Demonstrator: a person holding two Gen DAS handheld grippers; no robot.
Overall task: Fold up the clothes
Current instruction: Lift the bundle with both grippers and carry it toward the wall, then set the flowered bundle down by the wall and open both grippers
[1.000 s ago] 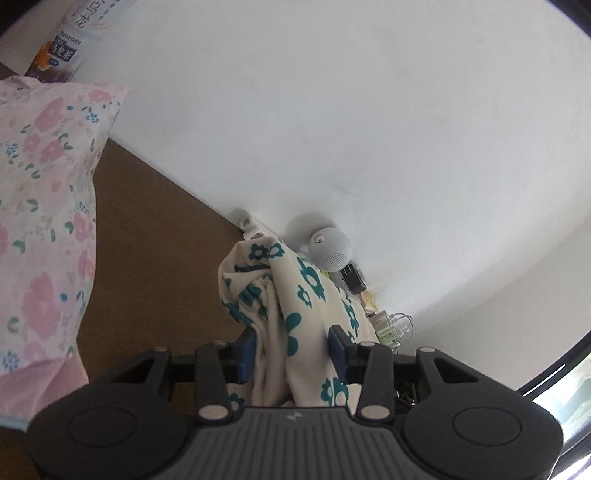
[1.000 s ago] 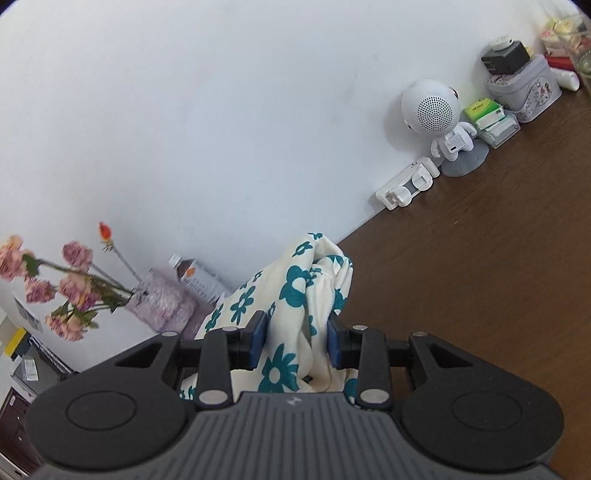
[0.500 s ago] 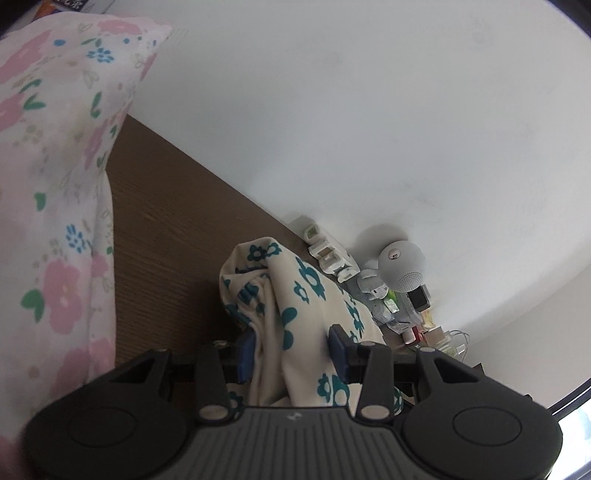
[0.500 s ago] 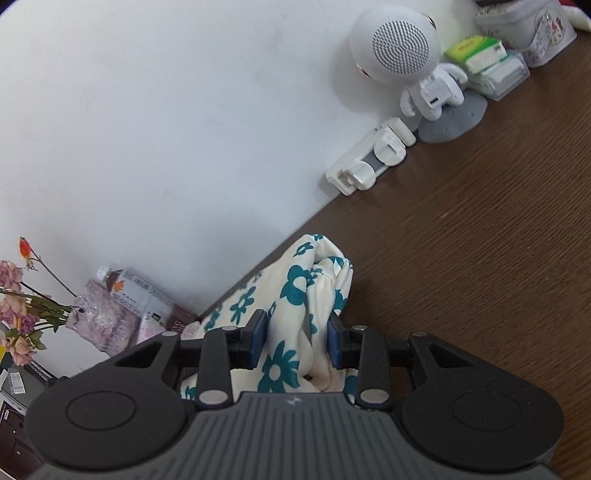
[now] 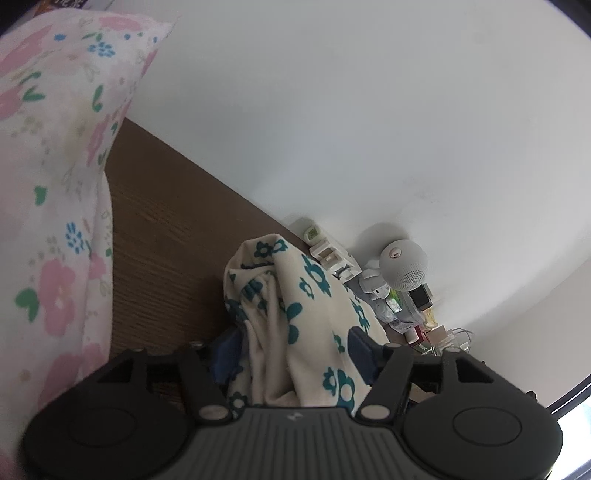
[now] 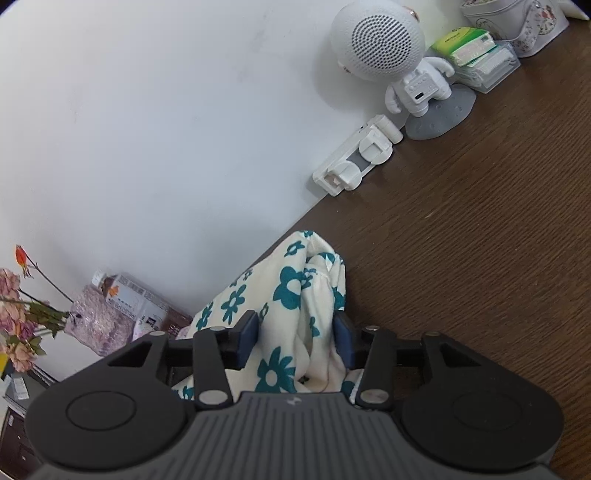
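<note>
left wrist view: left tool [image 5: 293,349] over dark wood tabletop [image 5: 159,258], jaws opening, bunched cream cloth with teal flowers [image 5: 295,306] between them; blue pads [image 5: 360,352] spread, right pad clear of the fabric, left pad's contact blurred and not determinable. cloth heaped on the tabletop, near the wall edge, rising in front of the tool. pink floral fabric [image 5: 55,184] filling the left side of the frame, apart from the cloth. white clip strip [image 5: 328,254] and round white speaker figure [image 5: 404,264] along the wall beyond the cloth, small clutter past them, too small to identify. right wrist view: right tool [image 6: 295,341] likewise on the same cloth with teal flowers [image 6: 291,295], jaws opening, fabric between the blue pads [image 6: 247,338], still lying against the inner faces, no firm pinch evident. cloth's far fold lying on the tabletop [image 6: 480,258] close to the wall. white clip strip [image 6: 356,162] against the wall, astronaut-shaped speaker figure [image 6: 391,59] on a grey base beside it, green-topped packets [image 6: 472,51] and a patterned tin [image 6: 517,22] further right. bottle [image 6: 129,299], glittery vase [image 6: 99,321] and pink flowers [image 6: 14,317] at left.
</note>
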